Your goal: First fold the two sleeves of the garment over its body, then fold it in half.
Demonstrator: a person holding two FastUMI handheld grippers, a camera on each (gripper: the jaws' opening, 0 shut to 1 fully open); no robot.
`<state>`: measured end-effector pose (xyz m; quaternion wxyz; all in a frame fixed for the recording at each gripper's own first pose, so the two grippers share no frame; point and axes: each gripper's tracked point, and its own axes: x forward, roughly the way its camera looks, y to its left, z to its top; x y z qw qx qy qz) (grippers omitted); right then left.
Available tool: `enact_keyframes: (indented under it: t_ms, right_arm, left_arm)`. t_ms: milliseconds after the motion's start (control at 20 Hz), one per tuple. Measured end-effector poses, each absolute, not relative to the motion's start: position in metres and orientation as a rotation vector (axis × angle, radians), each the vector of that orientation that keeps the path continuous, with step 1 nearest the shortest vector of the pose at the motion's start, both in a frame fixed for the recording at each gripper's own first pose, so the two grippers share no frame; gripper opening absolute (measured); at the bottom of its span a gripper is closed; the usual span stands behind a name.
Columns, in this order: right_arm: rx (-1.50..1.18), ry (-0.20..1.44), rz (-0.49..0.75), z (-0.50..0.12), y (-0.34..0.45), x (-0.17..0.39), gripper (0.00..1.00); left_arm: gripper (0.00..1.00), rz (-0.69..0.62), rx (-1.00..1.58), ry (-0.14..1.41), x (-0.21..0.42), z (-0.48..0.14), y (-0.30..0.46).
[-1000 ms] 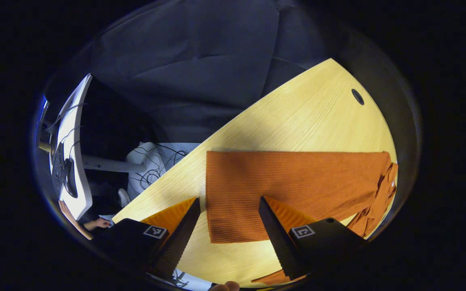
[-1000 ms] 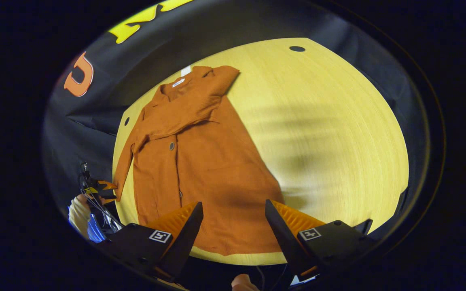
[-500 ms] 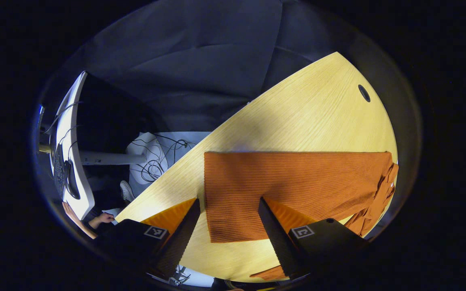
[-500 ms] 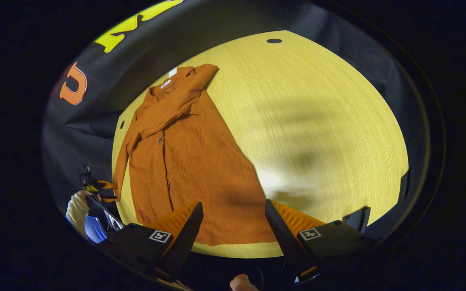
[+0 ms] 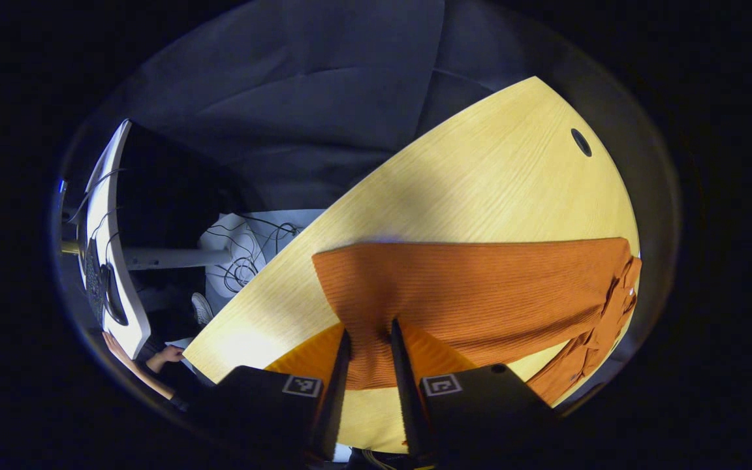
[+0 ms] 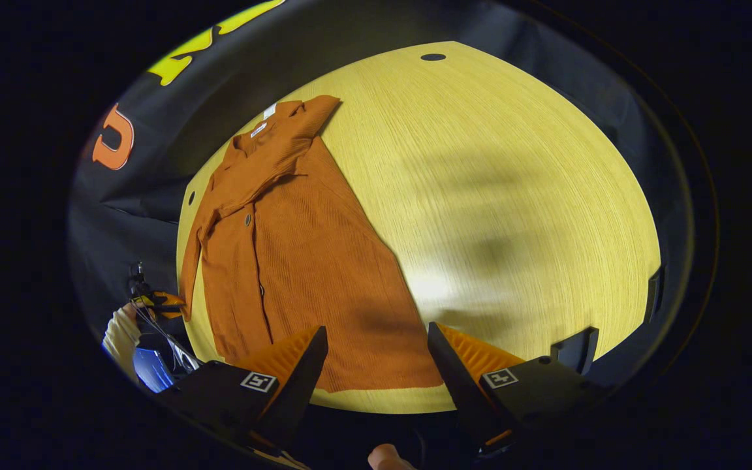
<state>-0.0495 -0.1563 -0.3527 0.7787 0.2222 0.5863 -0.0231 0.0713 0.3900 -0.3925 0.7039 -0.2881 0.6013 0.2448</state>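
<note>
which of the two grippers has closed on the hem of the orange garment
The left gripper: its fingers are pinched together on the hem of the orange ribbed garment. The right gripper hangs with fingers wide apart above the hem, gripping nothing.

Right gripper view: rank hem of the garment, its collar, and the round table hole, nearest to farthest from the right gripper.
1. Hem of the orange garment: just ahead of the right gripper, between its open fingers.
2. Collar: far end of the garment, up and left.
3. Table hole: farthest, near the table's far edge.
</note>
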Motion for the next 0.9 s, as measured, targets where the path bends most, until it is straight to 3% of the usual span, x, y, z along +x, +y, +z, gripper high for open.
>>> enact_keyframes:
  t_ms: [50, 150, 200, 500, 600, 650, 900]
  right_arm:
    - [0.478, 1.272, -0.047, -0.351, -0.157, -0.051, 0.98]
    - [0.475, 1.267, -0.04, -0.35, -0.157, -0.049, 0.98]
    - [0.475, 1.262, -0.041, -0.348, -0.157, -0.05, 0.94]
    - [0.531, 1.271, -0.075, -0.356, -0.163, -0.064, 0.98]
    - [0.521, 1.292, -0.086, -0.366, -0.17, -0.074, 0.98]
    - [0.52, 1.3, -0.088, -0.37, -0.172, -0.079, 0.98]
    - [0.601, 1.301, -0.081, -0.375, -0.17, -0.09, 0.98]
  left_arm:
    - [0.21, 0.542, -0.634, 1.346, 0.073, -0.392, 0.389]
    - [0.08, 0.535, -0.594, 1.374, 0.072, -0.391, 0.386]
    - [0.07, 0.529, -0.592, 1.38, 0.073, -0.391, 0.383]
    - [0.03, 0.456, -0.586, 1.366, 0.085, -0.369, 0.362]
    - [0.07, 0.429, -0.585, 1.352, 0.096, -0.352, 0.354]
    - [0.03, 0.42, -0.569, 1.356, 0.1, -0.341, 0.349]
    - [0.03, 0.333, -0.46, 1.355, 0.146, -0.282, 0.306]
